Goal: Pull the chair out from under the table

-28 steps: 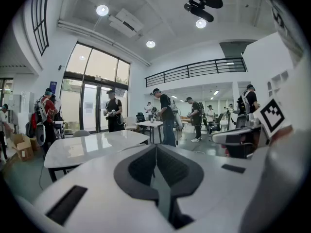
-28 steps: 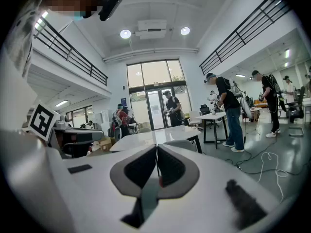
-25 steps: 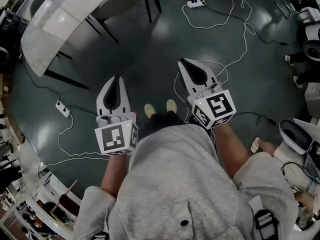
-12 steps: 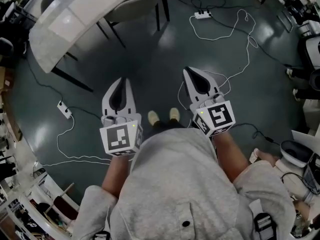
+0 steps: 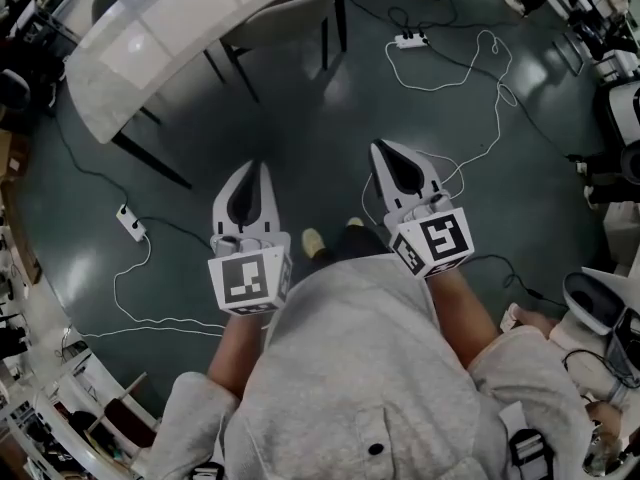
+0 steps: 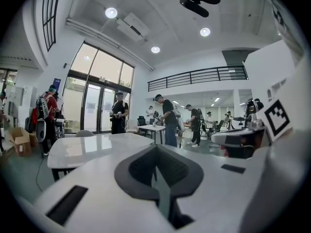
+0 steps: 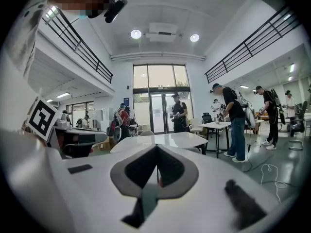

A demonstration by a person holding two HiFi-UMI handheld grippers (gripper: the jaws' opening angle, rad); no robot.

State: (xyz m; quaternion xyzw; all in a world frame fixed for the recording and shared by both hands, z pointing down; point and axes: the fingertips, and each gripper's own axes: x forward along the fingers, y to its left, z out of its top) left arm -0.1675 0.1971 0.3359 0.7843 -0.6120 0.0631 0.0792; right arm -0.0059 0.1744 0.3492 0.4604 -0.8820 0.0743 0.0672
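Chair (image 5: 285, 18) at table, left gripper (image 5: 257, 167), right gripper (image 5: 379, 147) outstretched

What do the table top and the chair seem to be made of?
Table top: white and glossy, perhaps polished stone or laminate; it reflects bright light. Chair: matte grey seat, plastic or fabric, unclear; thin dark legs, likely metal.

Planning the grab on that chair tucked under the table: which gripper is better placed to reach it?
Probably left: the left gripper lies slightly nearer the chair and points straight at it; the right gripper sits further aside. Both are shut.
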